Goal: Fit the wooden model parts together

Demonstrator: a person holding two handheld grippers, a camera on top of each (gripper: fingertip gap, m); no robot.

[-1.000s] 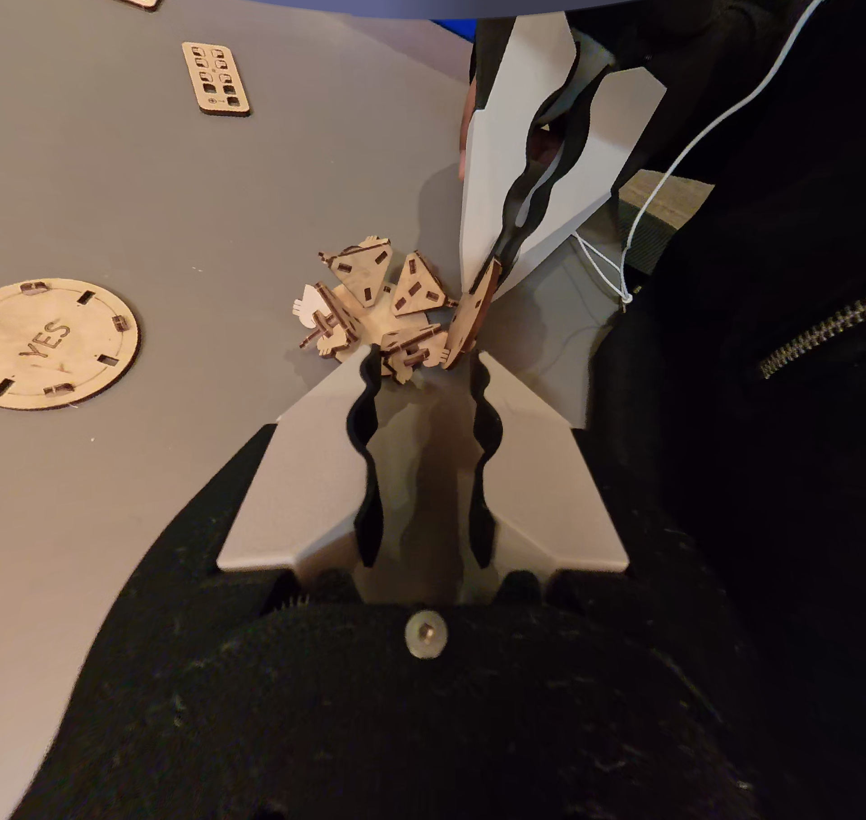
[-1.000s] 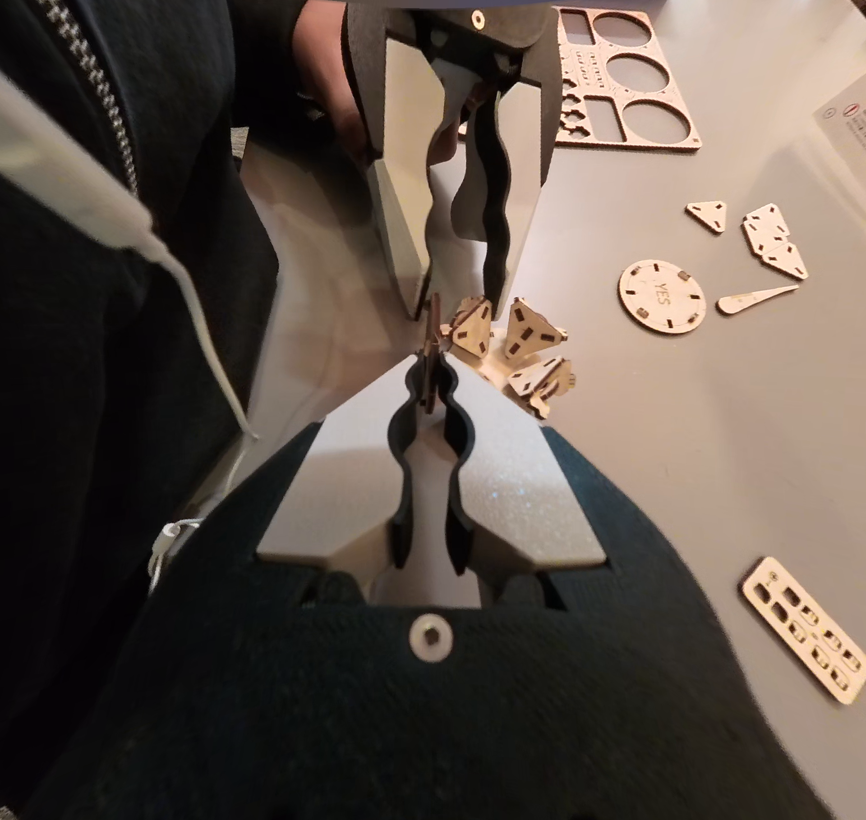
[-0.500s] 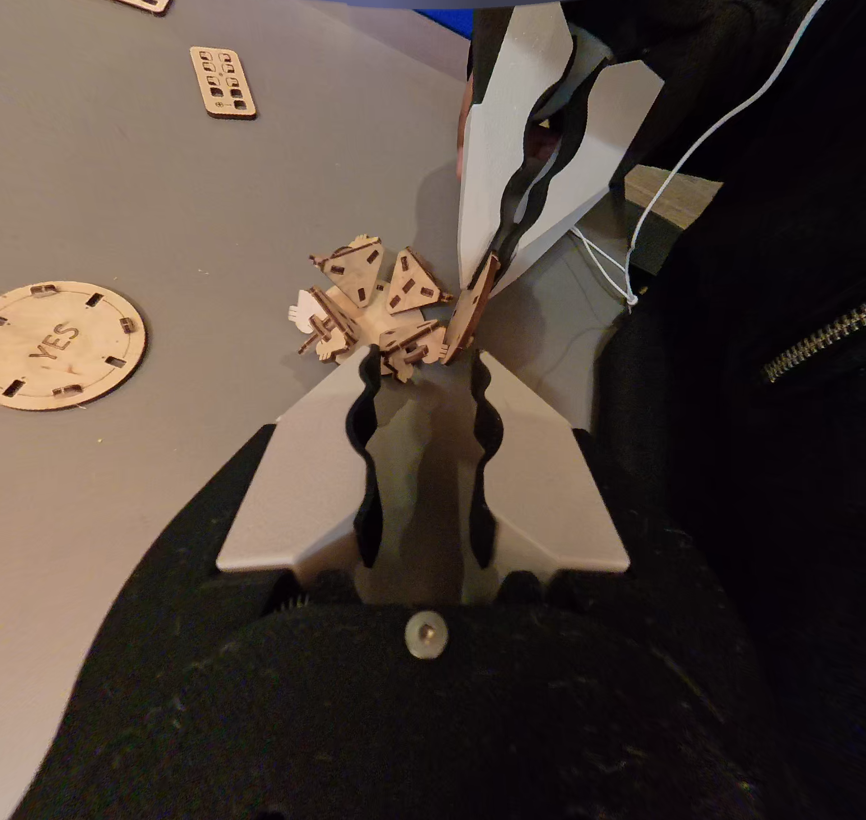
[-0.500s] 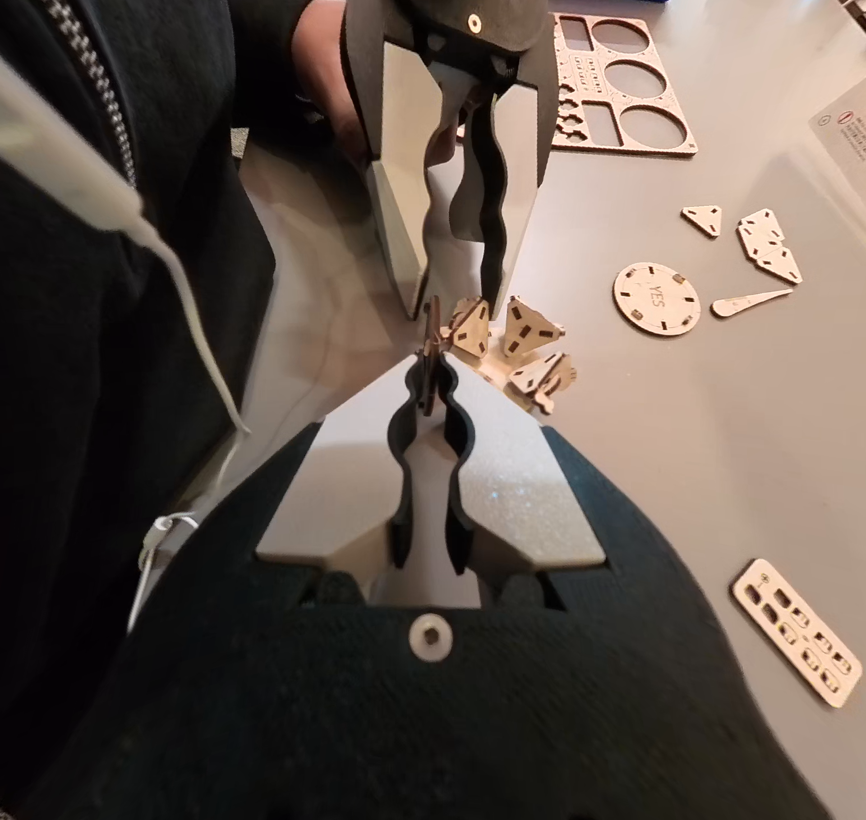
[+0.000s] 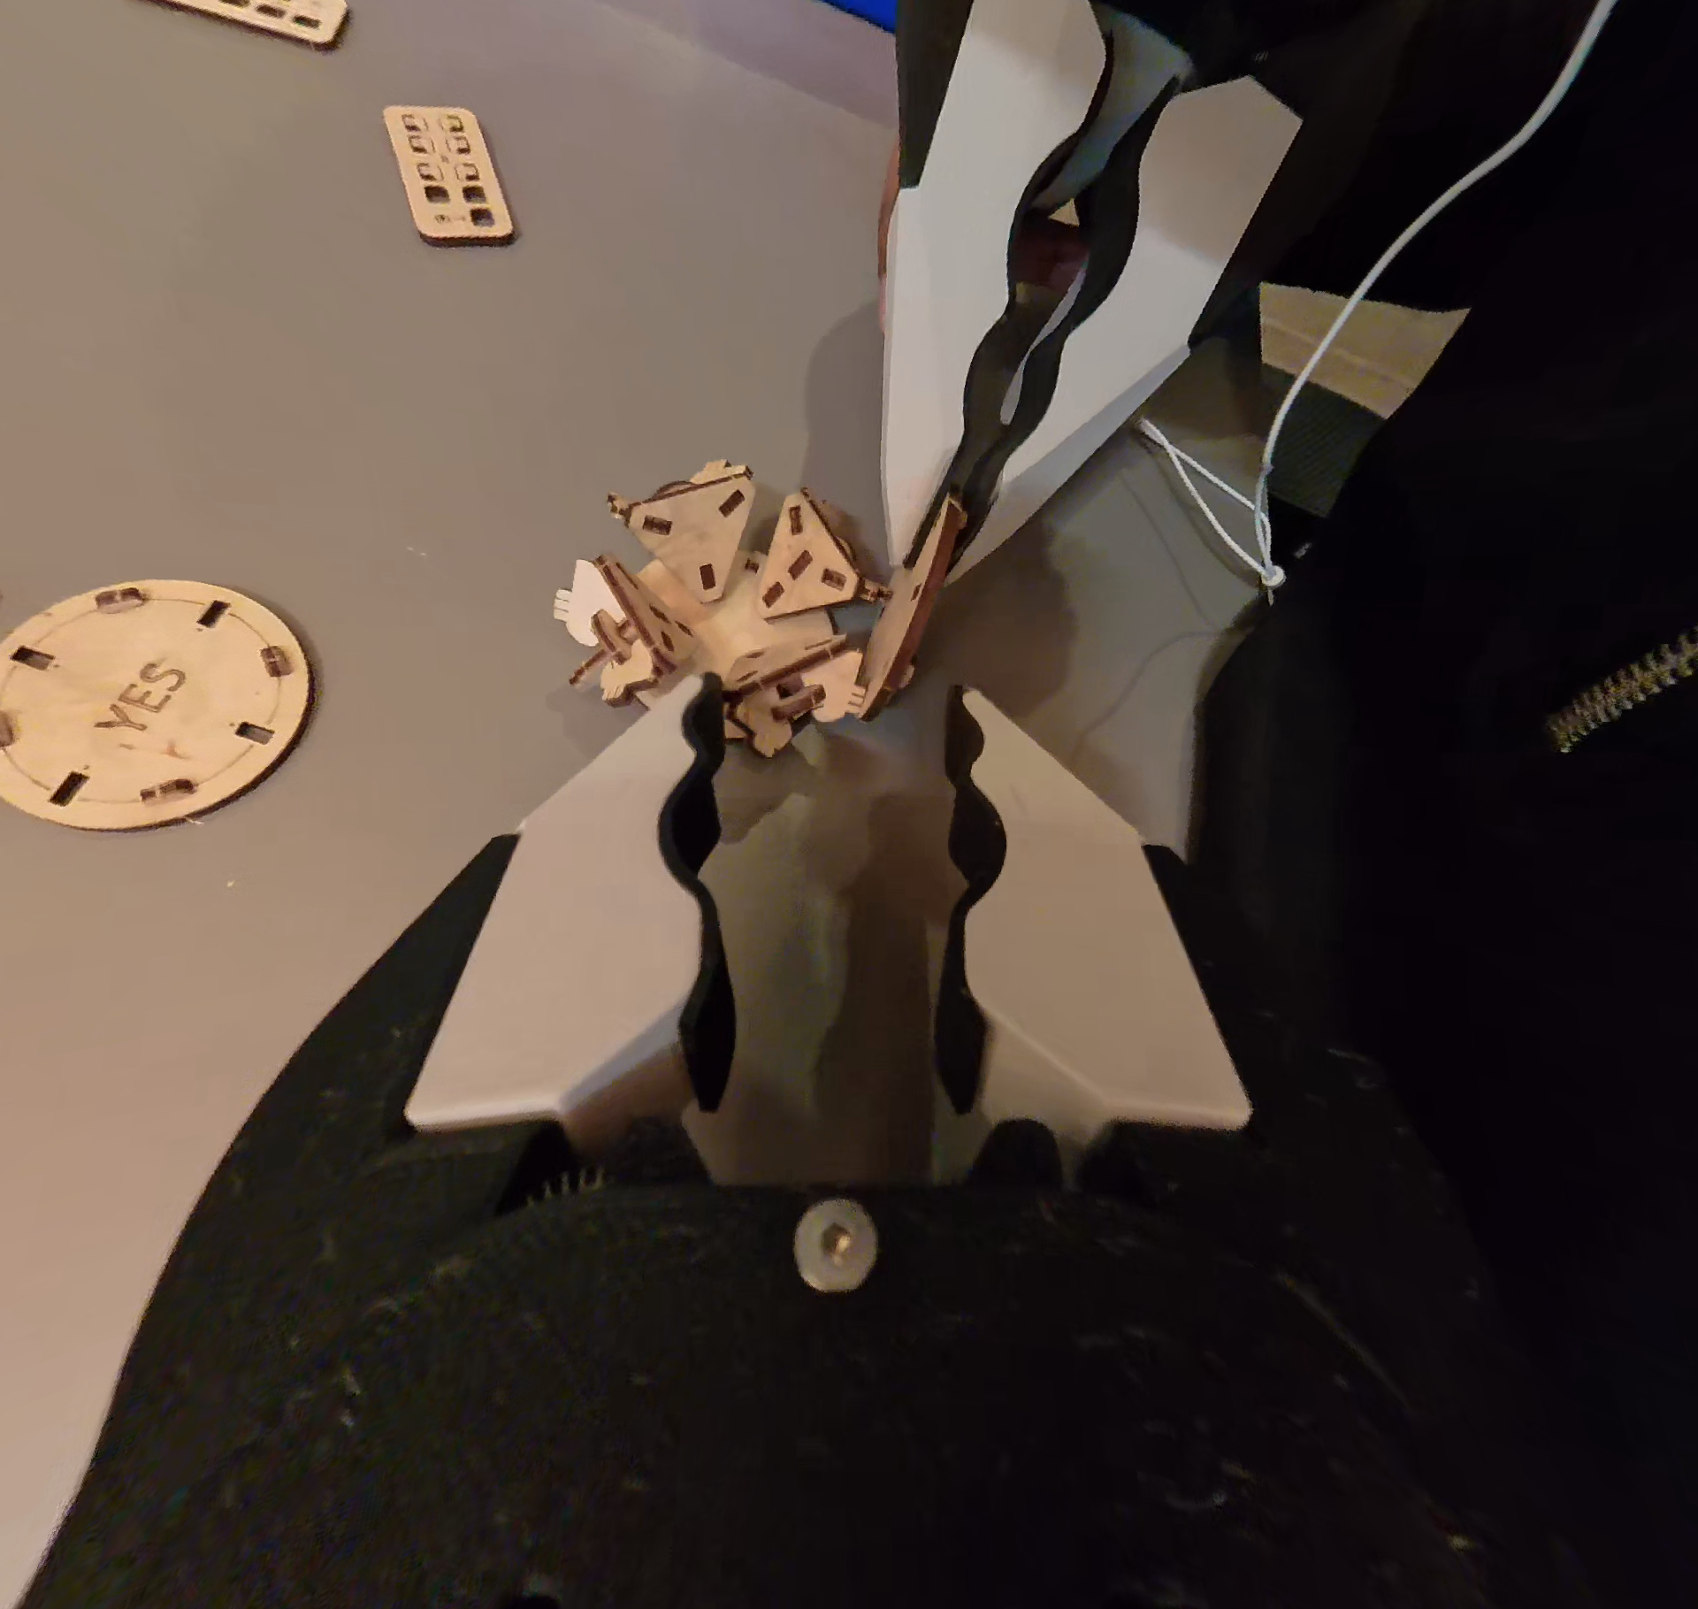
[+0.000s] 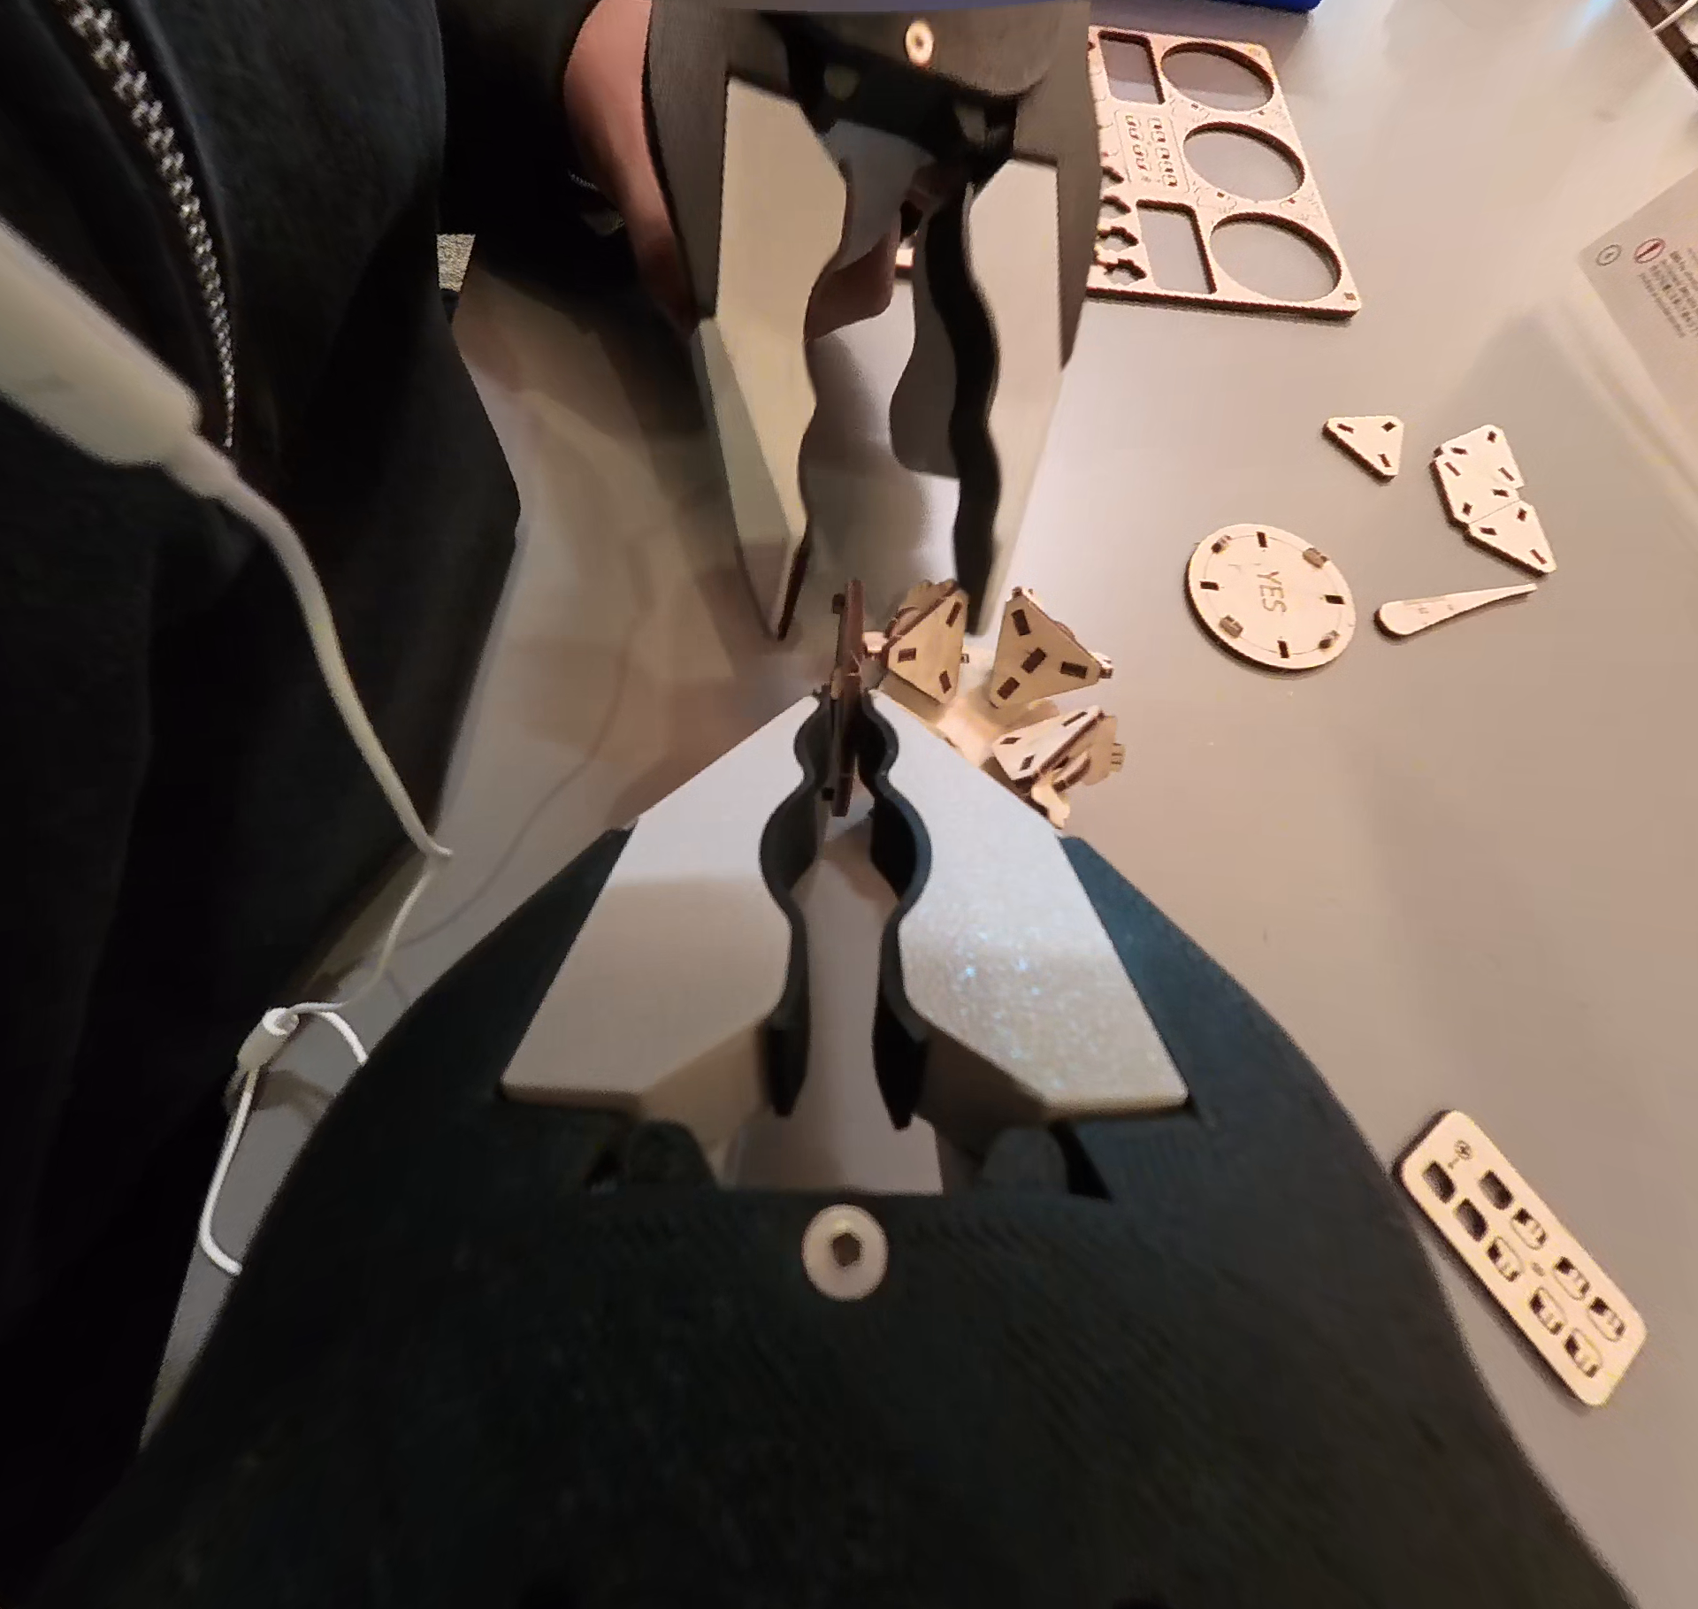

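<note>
1. A thin plywood panel (image 6: 847,710) is pinched edge-on by the right gripper (image 6: 845,719), beside the slotted wooden assembly (image 5: 726,618) on the grey table (image 5: 367,389).
2. The left gripper (image 5: 827,719) is spread, nothing held, at the assembly's near edge.
3. The panel is judged light, stiff and brittle at its tabs; flat faces are best gripped.

A round pale wooden disc (image 6: 1271,593) lies on the grey table (image 6: 1378,876) — near it, slotted rectangular wooden strips (image 5: 447,173).

Pale wedge fingers (image 5: 570,967), wavy black pads, black jacket (image 6: 184,554)
</note>
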